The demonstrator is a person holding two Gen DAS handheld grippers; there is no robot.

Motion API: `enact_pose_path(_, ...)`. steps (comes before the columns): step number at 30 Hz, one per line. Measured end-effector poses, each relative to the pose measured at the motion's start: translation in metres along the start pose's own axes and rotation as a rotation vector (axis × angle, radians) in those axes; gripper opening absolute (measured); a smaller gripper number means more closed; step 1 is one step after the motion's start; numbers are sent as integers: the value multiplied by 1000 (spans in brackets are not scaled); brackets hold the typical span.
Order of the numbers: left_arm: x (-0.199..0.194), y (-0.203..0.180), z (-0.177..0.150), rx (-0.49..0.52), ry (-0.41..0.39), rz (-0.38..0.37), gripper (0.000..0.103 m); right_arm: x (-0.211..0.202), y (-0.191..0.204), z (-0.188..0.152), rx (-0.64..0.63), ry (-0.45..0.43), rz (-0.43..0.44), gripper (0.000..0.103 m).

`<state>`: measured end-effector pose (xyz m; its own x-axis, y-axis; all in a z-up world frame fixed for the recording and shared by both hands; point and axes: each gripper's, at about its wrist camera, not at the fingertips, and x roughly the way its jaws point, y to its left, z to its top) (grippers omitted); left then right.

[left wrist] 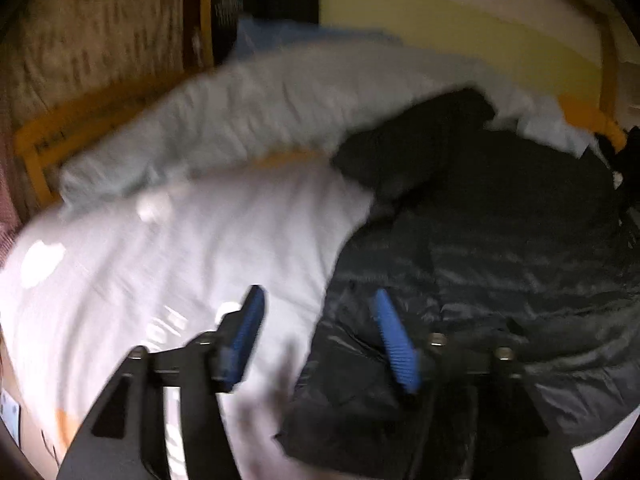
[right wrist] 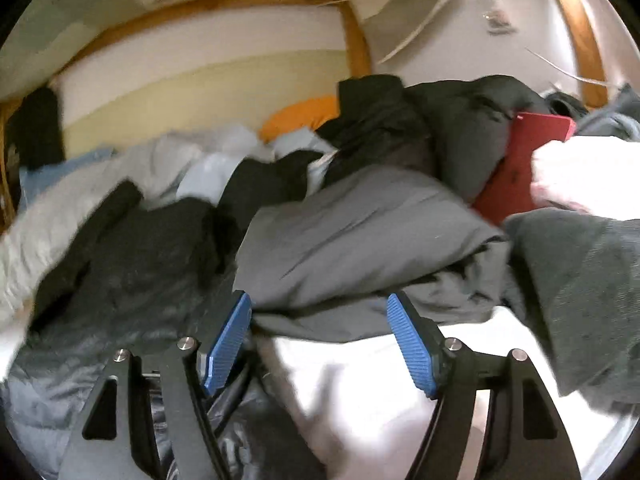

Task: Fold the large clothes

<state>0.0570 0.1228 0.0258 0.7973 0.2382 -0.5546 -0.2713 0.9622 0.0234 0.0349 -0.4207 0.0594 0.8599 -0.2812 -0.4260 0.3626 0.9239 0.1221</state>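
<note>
A dark quilted puffer jacket (left wrist: 500, 240) lies spread on the white bed sheet (left wrist: 180, 260). My left gripper (left wrist: 317, 296) hangs open just above the jacket's left edge. One blue pad is over the sheet and the other over the jacket, with nothing pinched between them. In the right wrist view the same jacket (right wrist: 120, 312) lies at lower left. My right gripper (right wrist: 318, 300) is open over the spot where the jacket meets the sheet (right wrist: 360, 400). Its pads grip nothing. A crumpled grey garment (right wrist: 360, 232) lies just beyond its fingertips.
A pale blue-grey blanket (left wrist: 260, 112) is bunched behind the jacket against the wooden bed frame (left wrist: 60, 128). Black clothes (right wrist: 440, 120), a red flat object (right wrist: 516, 168), a white cloth (right wrist: 592, 172) and a dark grey fleece (right wrist: 580, 280) are piled at the right.
</note>
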Motion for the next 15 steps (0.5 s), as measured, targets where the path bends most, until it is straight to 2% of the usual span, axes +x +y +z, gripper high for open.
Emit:
enact_pose_path(1, -14, -1, 0, 8, -49, 3, 81, -6, -6, 3, 23, -7, 26, 73)
enact_pose_path(4, -60, -14, -5, 47, -215, -35, 92, -30, -5, 4, 11, -41, 133, 74)
enact_pose_path(5, -72, -19, -9, 64, -256, -56, 95, -38, -3, 0, -10, -48, 160, 79)
enact_pose_path(6, -84, -25, -12, 80, -288, -93, 97, -46, 2, -6, -41, -50, 189, 86)
enact_pose_path(7, -94, -33, -18, 104, -304, -159, 97, -52, 9, -16, -79, -46, 228, 87)
enact_pose_path(9, -100, -49, -27, 167, -288, -252, 97, -57, 26, -37, -161, -18, 281, 87)
enact_pose_path(11, -98, -65, -36, 227, -265, -290, 97, -60, 47, -57, -240, 17, 310, 87)
enact_pose_path(13, -88, -79, -45, 237, -209, -337, 97, -65, 66, -70, -310, 24, 349, 87)
enact_pose_path(15, -71, -91, -51, 223, -119, -396, 97, -73, 85, -80, -392, 9, 379, 87)
